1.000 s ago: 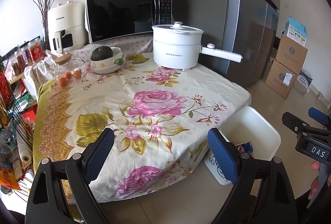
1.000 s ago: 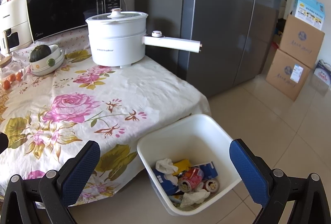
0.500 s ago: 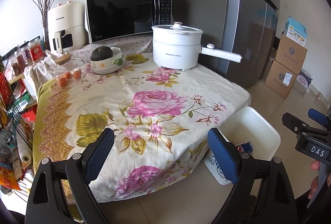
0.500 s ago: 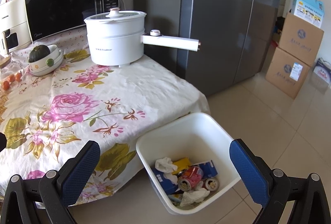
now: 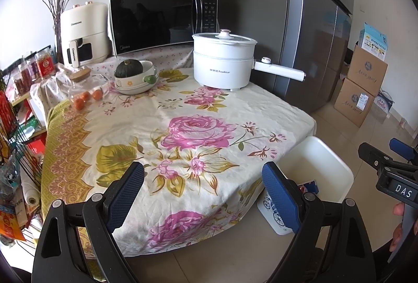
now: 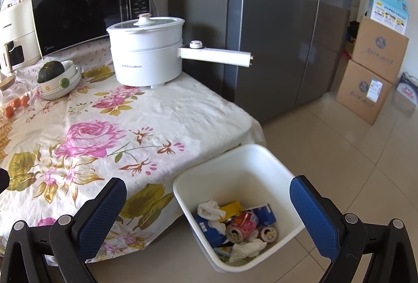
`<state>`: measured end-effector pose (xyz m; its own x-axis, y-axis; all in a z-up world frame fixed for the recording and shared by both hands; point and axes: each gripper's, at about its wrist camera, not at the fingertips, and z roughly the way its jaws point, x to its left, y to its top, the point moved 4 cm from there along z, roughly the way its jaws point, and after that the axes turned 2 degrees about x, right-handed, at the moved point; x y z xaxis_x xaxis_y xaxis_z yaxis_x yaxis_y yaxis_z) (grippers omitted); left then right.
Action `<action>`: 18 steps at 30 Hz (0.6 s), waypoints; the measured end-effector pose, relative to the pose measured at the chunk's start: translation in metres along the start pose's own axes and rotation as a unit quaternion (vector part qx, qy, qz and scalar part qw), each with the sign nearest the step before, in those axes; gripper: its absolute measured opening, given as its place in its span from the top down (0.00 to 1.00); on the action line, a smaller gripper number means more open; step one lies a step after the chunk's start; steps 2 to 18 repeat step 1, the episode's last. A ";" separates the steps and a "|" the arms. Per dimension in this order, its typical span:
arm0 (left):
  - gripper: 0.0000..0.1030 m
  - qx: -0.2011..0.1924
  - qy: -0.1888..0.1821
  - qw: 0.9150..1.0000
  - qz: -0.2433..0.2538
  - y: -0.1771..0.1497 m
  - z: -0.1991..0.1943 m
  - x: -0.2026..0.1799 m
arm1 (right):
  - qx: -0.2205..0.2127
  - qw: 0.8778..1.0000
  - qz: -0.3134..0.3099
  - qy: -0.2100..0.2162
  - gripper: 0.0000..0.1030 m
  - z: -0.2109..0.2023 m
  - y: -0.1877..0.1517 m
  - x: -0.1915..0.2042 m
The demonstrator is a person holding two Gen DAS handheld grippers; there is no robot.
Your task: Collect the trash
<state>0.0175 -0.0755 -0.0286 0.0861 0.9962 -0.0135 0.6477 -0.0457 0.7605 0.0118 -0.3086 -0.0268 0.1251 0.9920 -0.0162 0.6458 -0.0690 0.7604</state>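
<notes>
Both grippers empty, trash (image 6: 239, 226) between right fingers (image 6: 312, 215)

The left gripper (image 5: 202, 195) is wide open, and there is nothing between its blue pads (image 5: 125, 195). The right gripper (image 6: 207, 217) is wide open too, and it holds nothing. Both point forward and a bit down. Some fingers (image 5: 398, 209) show beside the right gripper's handle.
</notes>
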 end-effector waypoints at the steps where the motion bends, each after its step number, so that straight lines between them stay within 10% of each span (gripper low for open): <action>1: 0.09 0.000 0.001 1.000 0.001 0.000 0.000 -0.001 | 0.001 1.000 -0.001 0.000 0.00 0.000 0.000 0.001; 18: 0.09 0.000 0.001 1.000 0.001 0.000 0.000 -0.001 | 0.001 1.000 -0.001 0.000 0.00 0.000 0.000 0.001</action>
